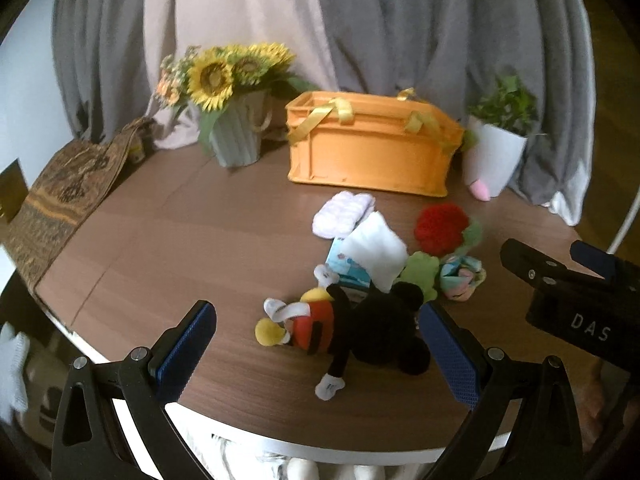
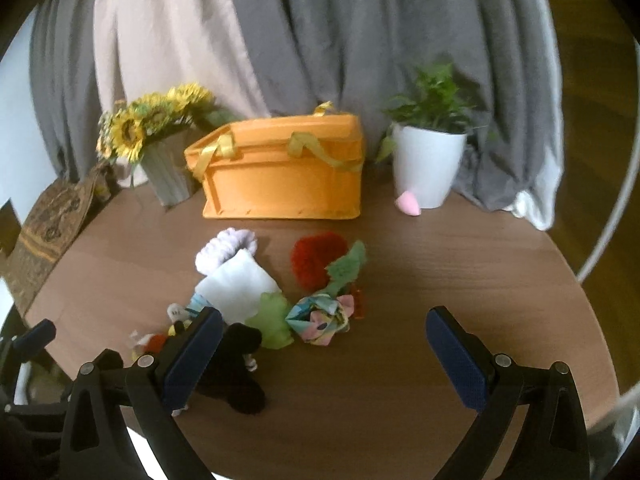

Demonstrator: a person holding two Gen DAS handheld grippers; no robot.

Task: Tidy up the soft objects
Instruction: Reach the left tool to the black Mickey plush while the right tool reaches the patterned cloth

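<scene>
A heap of soft things lies mid-table before an orange crate [image 1: 366, 146] [image 2: 280, 176]. It holds a black mouse plush [image 1: 360, 330] [image 2: 236, 368], a white folded cloth [image 1: 376, 254] [image 2: 236, 286], a pale lilac sock bundle [image 1: 342, 212] [image 2: 224, 248], a red pompom [image 1: 440, 226] [image 2: 316, 258], a green plush [image 1: 420, 270] [image 2: 272, 320] and a patterned fabric ball [image 1: 462, 276] [image 2: 320, 318]. My left gripper [image 1: 320, 356] stands open above the mouse plush, nothing held. My right gripper [image 2: 324, 354] is open over bare table, right of the heap.
A sunflower vase [image 1: 236, 132] [image 2: 168, 176] stands left of the crate, a white plant pot [image 1: 496, 156] [image 2: 428, 168] right of it with a pink sponge [image 1: 480, 190] [image 2: 408, 203] at its foot. A patterned mat [image 1: 68, 196] lies on the table's left. Grey curtains hang behind.
</scene>
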